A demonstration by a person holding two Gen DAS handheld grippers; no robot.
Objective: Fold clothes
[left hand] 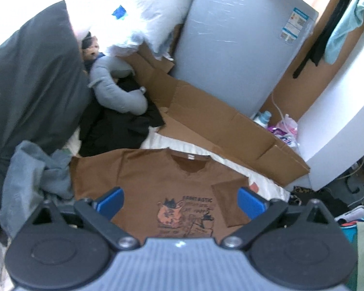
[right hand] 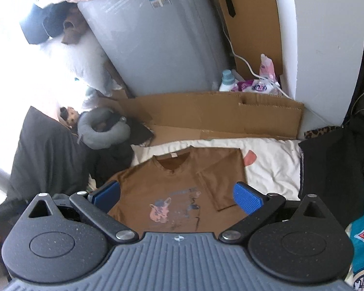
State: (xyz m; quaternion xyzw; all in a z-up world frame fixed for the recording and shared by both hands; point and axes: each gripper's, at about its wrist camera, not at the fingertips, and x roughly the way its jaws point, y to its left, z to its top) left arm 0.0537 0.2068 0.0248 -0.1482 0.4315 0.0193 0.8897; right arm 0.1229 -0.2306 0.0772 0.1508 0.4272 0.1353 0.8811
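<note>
Cardboard point(left hand: 206, 121) and grey neck pillow point(left hand: 116, 89) flank brown T-shirt point(left hand: 145, 181).

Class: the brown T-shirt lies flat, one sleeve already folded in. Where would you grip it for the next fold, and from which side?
Grip the unfolded sleeve at its outer edge on the brown T-shirt, coming from the picture's left. It lies spread out, while the other sleeve is already folded across the chest.

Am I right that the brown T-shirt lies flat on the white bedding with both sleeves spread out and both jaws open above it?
Not quite: on the brown T-shirt, the sleeve on the right of both wrist views is already folded inward over the body. The white bedding and the open jaws are as you said.
</note>
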